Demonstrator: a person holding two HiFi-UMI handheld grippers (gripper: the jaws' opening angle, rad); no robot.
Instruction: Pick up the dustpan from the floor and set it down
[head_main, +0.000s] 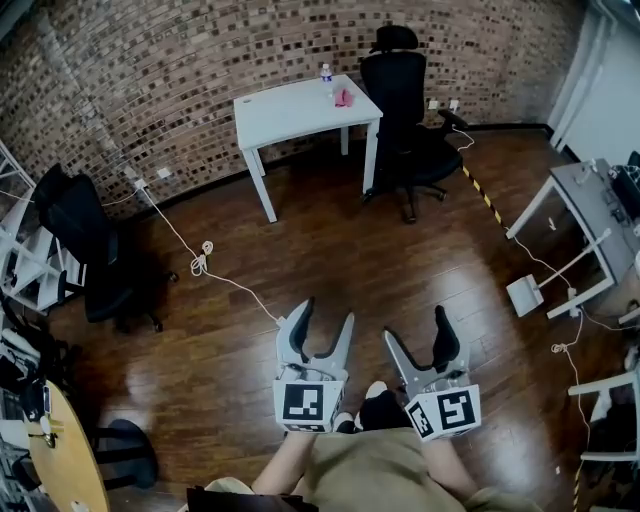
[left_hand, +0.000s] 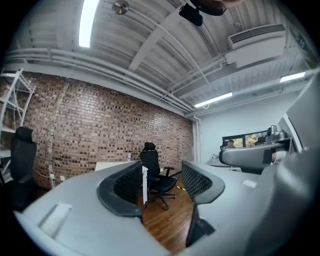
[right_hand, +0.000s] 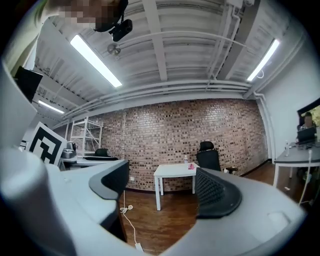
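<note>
No dustpan shows in any view. In the head view my left gripper (head_main: 327, 312) and right gripper (head_main: 415, 325) are held side by side, low in the picture, above the dark wooden floor (head_main: 330, 250). Both point level toward the brick wall. Both are open with nothing between the jaws. The left gripper view shows my left gripper (left_hand: 162, 182) framing a black office chair (left_hand: 156, 175). In the right gripper view my right gripper (right_hand: 160, 185) frames a white table (right_hand: 175, 172).
A white table (head_main: 300, 105) with a small bottle (head_main: 326, 75) stands at the brick wall, beside a black office chair (head_main: 405, 110). Another black chair (head_main: 85, 240) is at the left. A white cable (head_main: 205, 262) runs across the floor. A grey desk (head_main: 590, 200) stands at the right.
</note>
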